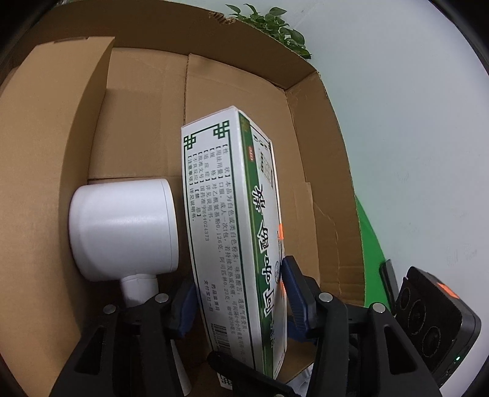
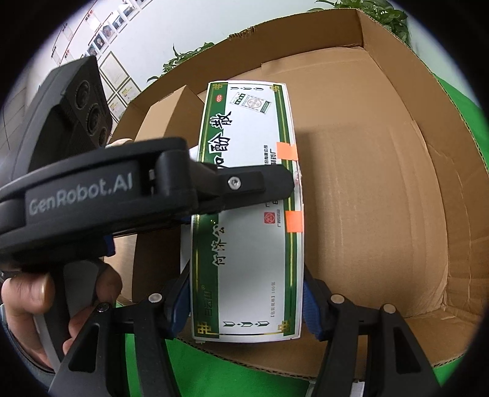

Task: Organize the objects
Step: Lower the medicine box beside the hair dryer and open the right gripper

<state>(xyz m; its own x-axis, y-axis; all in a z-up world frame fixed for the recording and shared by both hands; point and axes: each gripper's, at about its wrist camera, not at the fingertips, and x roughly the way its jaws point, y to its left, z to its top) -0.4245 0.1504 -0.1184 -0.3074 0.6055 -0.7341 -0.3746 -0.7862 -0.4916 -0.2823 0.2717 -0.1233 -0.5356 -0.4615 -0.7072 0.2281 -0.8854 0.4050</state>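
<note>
Medicine box (image 1: 232, 232) standing on edge inside the cardboard carton (image 1: 146, 128), just beside the white jar (image 1: 122, 229). Left gripper (image 1: 237, 305) and right gripper (image 2: 246, 302) both clamped on it. Best lowered flat before letting go, one side at a time

The medicine box (image 1: 232, 226) is standing on edge inside the cardboard carton (image 1: 324, 195), with the round container (image 1: 122, 226) lying just left of it and plants (image 1: 272, 24) sitting behind the carton's far wall.
</note>
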